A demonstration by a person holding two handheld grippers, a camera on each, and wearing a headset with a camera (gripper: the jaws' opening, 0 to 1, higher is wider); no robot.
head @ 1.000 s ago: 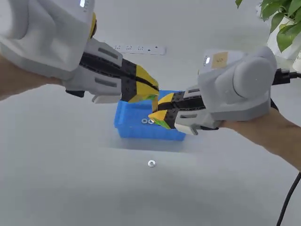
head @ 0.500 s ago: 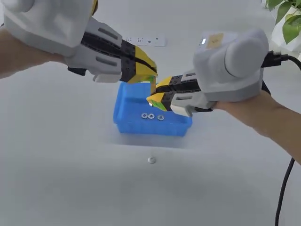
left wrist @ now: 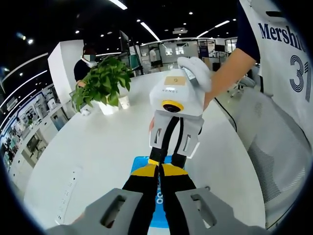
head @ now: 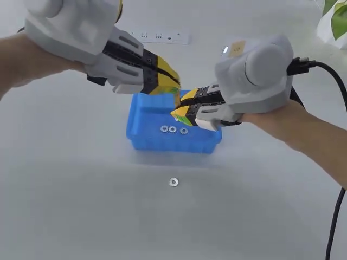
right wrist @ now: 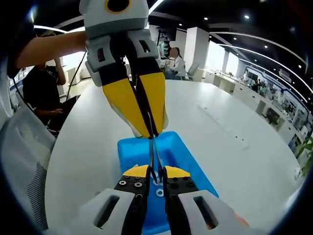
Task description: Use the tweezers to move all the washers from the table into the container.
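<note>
Metal tweezers (right wrist: 152, 152) in right gripper view; stray washer (head: 173, 182) in head view.

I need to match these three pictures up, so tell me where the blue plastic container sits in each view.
Head view: the blue plastic container sits just above centre.
Left gripper view: the container is low at centre, mostly hidden.
Right gripper view: the container is at lower centre, stretching away from the camera.
Shared landmark: the long white power strip.
</note>
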